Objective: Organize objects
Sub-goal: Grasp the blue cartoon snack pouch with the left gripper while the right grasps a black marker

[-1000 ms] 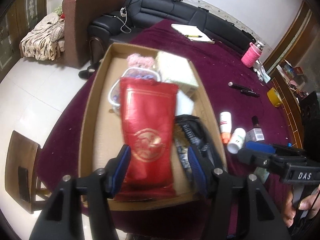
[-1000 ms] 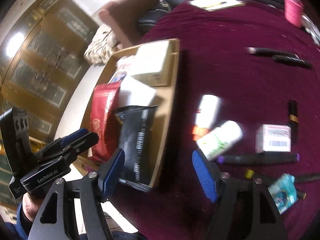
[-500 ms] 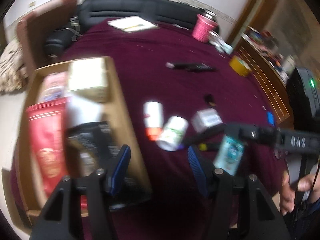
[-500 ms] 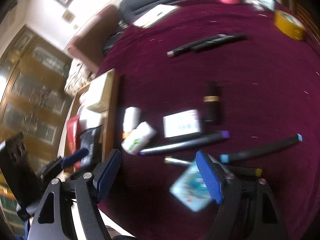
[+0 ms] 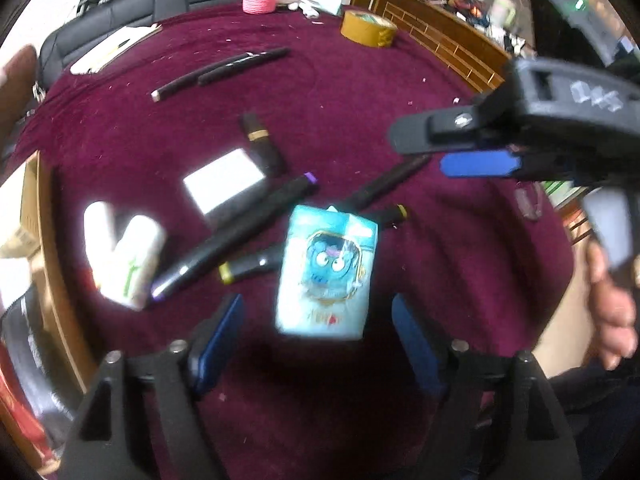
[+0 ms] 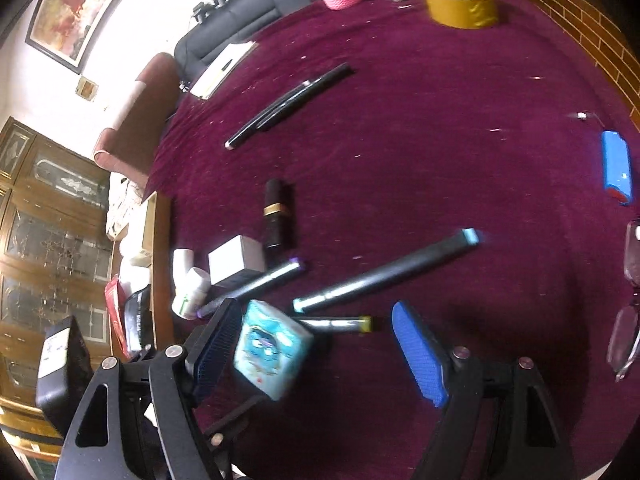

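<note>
light-blue flat rectangular cartoon packet point(image 5: 326, 272) on plush maroon bench point(image 5: 360, 100) | left gripper point(image 5: 316, 332) fingers opening around packet, untouched | right gripper point(image 6: 316, 344) fingers spread, beside packet

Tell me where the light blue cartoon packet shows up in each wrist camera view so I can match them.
Left wrist view: the light blue cartoon packet lies just below centre, ahead of the gripper's opening jaws, untouched.
Right wrist view: the packet sits lower left, beside the left finger.
Shared landmark: the yellow tape roll, far across the maroon cloth in both views.
</note>
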